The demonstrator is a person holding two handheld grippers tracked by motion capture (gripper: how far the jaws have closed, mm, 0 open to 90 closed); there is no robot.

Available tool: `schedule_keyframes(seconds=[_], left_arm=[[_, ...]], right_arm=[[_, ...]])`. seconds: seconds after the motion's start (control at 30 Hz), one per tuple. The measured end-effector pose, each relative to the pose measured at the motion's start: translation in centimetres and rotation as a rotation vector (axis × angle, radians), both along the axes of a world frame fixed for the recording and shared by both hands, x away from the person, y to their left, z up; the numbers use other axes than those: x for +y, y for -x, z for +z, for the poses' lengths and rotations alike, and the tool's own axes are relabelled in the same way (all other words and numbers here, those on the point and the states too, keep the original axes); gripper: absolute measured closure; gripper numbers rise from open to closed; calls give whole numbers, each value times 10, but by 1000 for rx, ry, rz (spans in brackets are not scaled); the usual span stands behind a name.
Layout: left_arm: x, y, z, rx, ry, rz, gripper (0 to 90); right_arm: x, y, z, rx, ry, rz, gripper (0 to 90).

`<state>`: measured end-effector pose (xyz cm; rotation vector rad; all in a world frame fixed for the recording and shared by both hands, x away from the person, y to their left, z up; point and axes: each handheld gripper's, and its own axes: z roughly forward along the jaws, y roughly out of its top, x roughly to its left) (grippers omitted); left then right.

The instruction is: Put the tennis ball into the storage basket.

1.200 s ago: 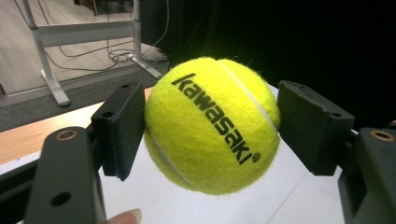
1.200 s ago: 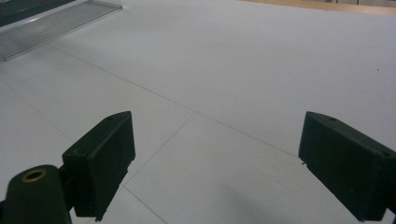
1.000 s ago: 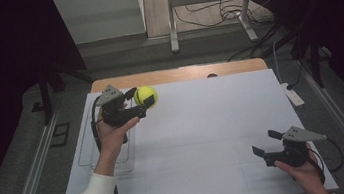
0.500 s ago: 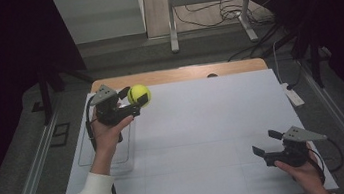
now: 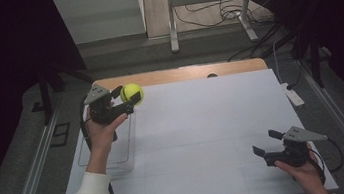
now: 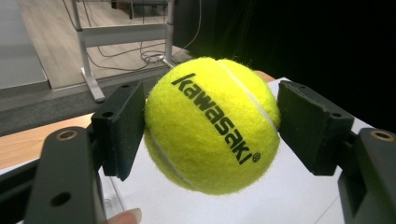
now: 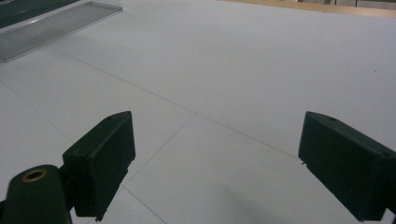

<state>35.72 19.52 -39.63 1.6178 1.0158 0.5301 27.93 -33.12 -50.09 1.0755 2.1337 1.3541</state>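
A yellow tennis ball [image 5: 131, 94] printed "kawasaki" is held in the air at the table's far left. My left gripper [image 5: 128, 95] is shut on the tennis ball [image 6: 210, 123], one black pad pressed to each side [image 6: 209, 126]. It hangs above the far end of a clear plastic tray [image 5: 109, 153]. At the near right of the white table [image 5: 203, 123], my right gripper [image 5: 266, 144] stands open, low over the surface. Nothing lies between its two jaws [image 7: 217, 161].
The clear tray [image 7: 56, 25] lies along the table's left edge. A wooden strip [image 5: 177, 74] runs along the far edge. A white power strip [image 5: 291, 94] lies by the right edge. Beyond the table are a metal stand's legs [image 5: 210, 21] and cables on the floor.
My left gripper has carried the tennis ball away from me, toward the far left of the table, and a little higher. The right gripper has stayed where it was.
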Motion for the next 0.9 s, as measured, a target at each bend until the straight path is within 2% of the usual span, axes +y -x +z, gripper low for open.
schedule_keyframes(seconds=[0.5, 0.9], left_arm=[[19, -4, -3, 9, 15, 55, 272], [31, -7, -4, 8, 3, 100, 272]], right_arm=[[0, 0, 0, 0, 2, 1, 112], [0, 0, 0, -2, 0, 2, 112]])
